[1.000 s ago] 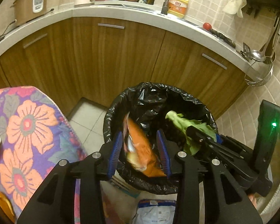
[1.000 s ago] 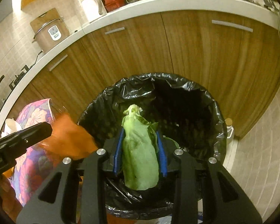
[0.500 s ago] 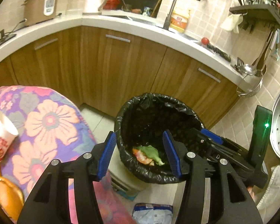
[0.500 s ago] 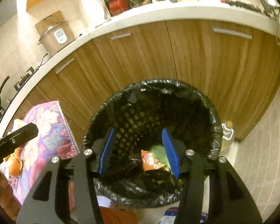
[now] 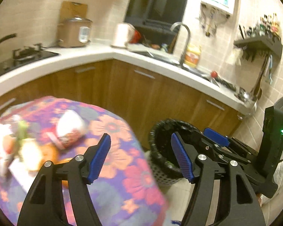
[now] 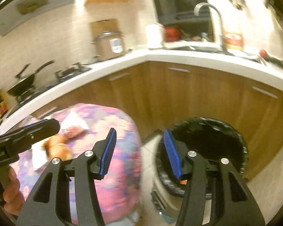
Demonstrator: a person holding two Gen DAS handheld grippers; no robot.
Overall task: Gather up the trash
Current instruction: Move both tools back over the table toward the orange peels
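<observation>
Both empty: the left hand-held gripper (image 5: 140, 155) is spreading wider and the right hand-held gripper (image 6: 138, 150) is standing spread beside the black-lined trash bin (image 5: 161, 131). Remaining trash, a toppled instant-noodle cup (image 5: 70, 127) left of the bin, is lying on the floral-clothed counter (image 5: 122, 169); a hasty grab could crush it.

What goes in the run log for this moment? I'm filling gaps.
left gripper: empty, jaws opening | right gripper: open, empty | trash bin: beside floral table | cup: on table

Both wrist cameras look obliquely down, sharing table (image 5: 122, 162) and bin (image 6: 235, 141).
</observation>
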